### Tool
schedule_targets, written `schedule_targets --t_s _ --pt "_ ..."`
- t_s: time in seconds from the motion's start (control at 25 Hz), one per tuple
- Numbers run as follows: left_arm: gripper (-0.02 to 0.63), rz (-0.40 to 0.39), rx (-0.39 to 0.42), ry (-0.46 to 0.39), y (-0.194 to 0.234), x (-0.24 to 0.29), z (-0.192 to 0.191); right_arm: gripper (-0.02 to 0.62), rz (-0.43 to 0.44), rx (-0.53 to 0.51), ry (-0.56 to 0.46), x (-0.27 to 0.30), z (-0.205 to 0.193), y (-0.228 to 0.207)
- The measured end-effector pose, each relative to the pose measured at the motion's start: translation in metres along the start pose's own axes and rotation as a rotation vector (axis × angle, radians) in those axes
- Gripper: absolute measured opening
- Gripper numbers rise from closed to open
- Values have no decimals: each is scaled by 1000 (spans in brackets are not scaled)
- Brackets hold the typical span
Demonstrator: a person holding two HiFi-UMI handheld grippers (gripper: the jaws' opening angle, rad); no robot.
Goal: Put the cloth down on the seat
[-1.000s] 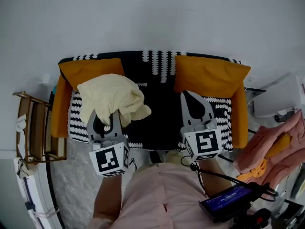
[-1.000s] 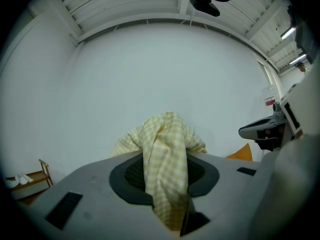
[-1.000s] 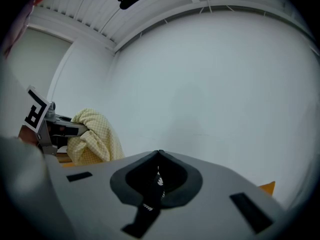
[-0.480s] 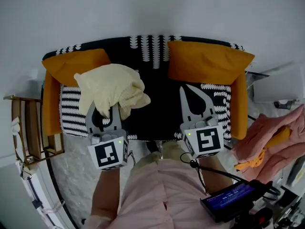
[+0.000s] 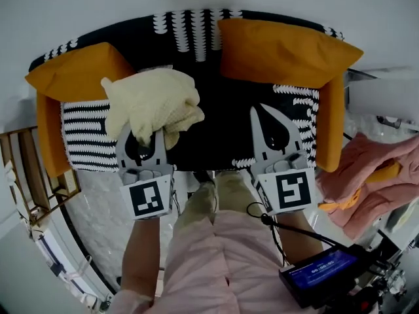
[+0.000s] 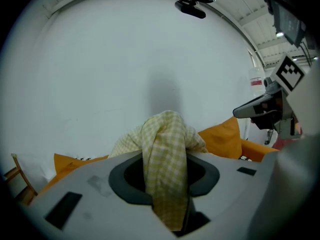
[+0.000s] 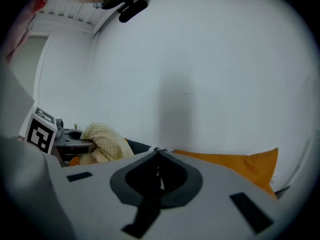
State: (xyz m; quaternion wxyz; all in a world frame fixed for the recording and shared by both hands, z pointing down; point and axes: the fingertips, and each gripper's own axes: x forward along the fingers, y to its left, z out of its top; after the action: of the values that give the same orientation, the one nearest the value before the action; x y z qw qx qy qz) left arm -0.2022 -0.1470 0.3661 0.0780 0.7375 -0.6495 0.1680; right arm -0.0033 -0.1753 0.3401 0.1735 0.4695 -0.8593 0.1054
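Cloth [image 5: 152, 103] sits pinched between fingers [image 5: 160, 152] of left gripper [image 5: 143, 136]; right gripper [image 5: 261, 110] fingers closed, empty.

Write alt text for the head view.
Seen from above, the left gripper holds a bunched pale yellow cloth at the left of a black-and-white seat with two orange cushions. The right gripper is shut and empty over the seat's right side.

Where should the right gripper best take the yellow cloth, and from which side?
Probably the loose fold at the yellow cloth's right edge, approached from the right: the left gripper pinches its near bunch, and the right gripper, empty, is on that side.
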Motion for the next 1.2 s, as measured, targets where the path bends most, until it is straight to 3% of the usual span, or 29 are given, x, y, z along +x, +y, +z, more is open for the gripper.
schedule_targets --t_s 0.4,0.8,1.08,1.2 --pt "140 -95 4 146 -39 59 -88 2 -19 49 104 22 -65 -36" --pt "150 -140 -9 231 -68 110 -151 2 -14 83 175 42 -112 -55" --pt "279 -177 -24 318 -62 127 -169 2 -25 88 186 52 -112 -59" --pt "294 -200 -16 302 -65 128 -164 2 -27 91 186 54 -111 -58"
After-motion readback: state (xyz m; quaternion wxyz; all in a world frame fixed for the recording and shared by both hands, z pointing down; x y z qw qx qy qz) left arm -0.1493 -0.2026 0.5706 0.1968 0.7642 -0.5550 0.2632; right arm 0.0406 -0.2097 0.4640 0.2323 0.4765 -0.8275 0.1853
